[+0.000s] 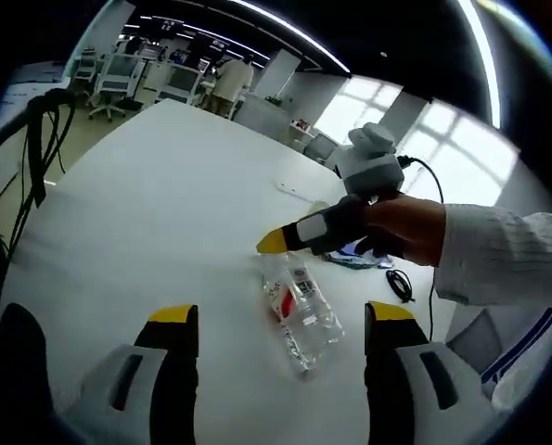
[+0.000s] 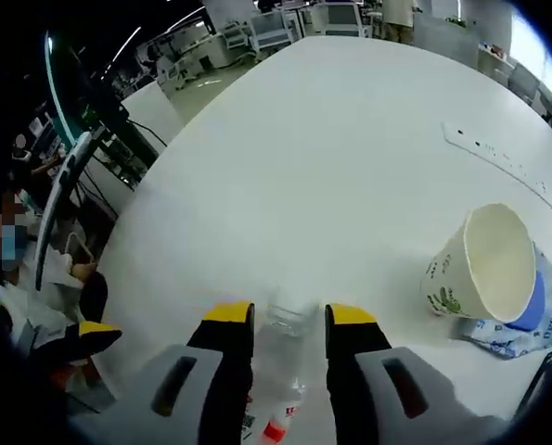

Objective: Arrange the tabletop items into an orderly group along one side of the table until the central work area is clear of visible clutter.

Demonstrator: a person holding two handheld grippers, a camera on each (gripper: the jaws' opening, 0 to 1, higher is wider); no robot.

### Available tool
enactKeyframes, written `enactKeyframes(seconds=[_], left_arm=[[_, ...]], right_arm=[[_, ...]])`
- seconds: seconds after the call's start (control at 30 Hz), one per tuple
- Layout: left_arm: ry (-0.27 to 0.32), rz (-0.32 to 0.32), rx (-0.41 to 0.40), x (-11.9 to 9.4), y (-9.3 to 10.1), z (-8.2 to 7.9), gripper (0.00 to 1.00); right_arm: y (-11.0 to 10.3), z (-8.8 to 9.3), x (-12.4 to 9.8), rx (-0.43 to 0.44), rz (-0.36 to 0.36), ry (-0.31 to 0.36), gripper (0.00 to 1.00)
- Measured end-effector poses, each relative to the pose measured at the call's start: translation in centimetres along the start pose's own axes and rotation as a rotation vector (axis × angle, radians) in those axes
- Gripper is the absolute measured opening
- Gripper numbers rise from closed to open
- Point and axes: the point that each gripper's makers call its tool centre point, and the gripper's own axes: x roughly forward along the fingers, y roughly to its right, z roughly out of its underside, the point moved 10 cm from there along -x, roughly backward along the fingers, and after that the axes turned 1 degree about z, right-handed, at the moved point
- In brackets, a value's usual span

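On the white table point(image 1: 164, 185), my right gripper point(image 2: 288, 320) straddles the lying bottle point(image 1: 301, 311), jaws not quite closed, to slide it aside; my left gripper point(image 1: 280, 320) waits open nearby.

We count one clear bottle point(image 1: 300, 308) lying on the table point(image 1: 164, 204), seen again between the jaws at 6 o'clock in the right gripper view. We count one paper cup point(image 2: 484, 263) on its side at 3 o'clock there, and one blue-and-white packet point(image 2: 535, 320) under it. One power strip point(image 2: 498, 159) lies at 2 o'clock. One black cable point(image 1: 401, 284) coils at 3 o'clock in the left gripper view. We count two grippers: the left gripper point(image 1: 280, 326) and the right gripper point(image 2: 289, 326). One hand point(image 1: 407, 228) shows, at 3 o'clock in the left gripper view.
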Motion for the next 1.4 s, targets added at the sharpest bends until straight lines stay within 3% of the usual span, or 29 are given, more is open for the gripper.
enactKeyframes(seconds=[0.33, 0.53, 0.67, 0.8, 0.87, 0.9, 0.97, 1.0, 1.07, 1.4], left_arm=[[0.013, 0.007, -0.019, 0.1, -0.7, 0.3, 0.73], [0.015, 0.006, -0.028, 0.2, -1.0, 0.3, 0.73], [0.012, 0.013, -0.028, 0.3, -0.9, 0.4, 0.73], [0.002, 0.021, -0.022, 0.4, -0.9, 0.5, 0.73], [0.002, 0.027, -0.023, 0.5, -0.8, 0.6, 0.73], [0.004, 0.032, -0.027, 0.5, -0.8, 0.6, 0.73], [0.006, 0.043, -0.031, 0.6, -0.7, 0.6, 0.73], [0.002, 0.048, -0.029, 0.7, -0.7, 0.6, 0.73], [-0.009, 0.058, -0.016, 0.9, -0.6, 0.8, 0.73], [-0.028, 0.170, 0.032, 1.9, 0.9, 0.6, 0.73]], right_arm=[[-0.7, -0.5, 1.0, 0.004, 0.013, -0.037, 0.21], [-1.3, -0.5, 1.0, -0.034, 0.025, -0.040, 0.20], [-1.7, -0.2, 0.8, -0.081, -0.005, -0.037, 0.19], [-2.4, -0.1, 0.2, -0.152, -0.073, 0.000, 0.19], [-2.4, 0.0, -0.3, -0.176, -0.072, 0.000, 0.19], [-2.8, 0.0, -0.5, -0.201, -0.118, 0.021, 0.19], [-2.8, 0.1, -1.0, -0.227, -0.111, 0.007, 0.19], [-3.0, 0.0, -1.2, -0.247, -0.161, 0.032, 0.19], [-3.0, 0.1, -1.6, -0.254, -0.163, 0.032, 0.19], [-3.0, 1.0, -5.8, -0.391, -0.346, 0.149, 0.19]])
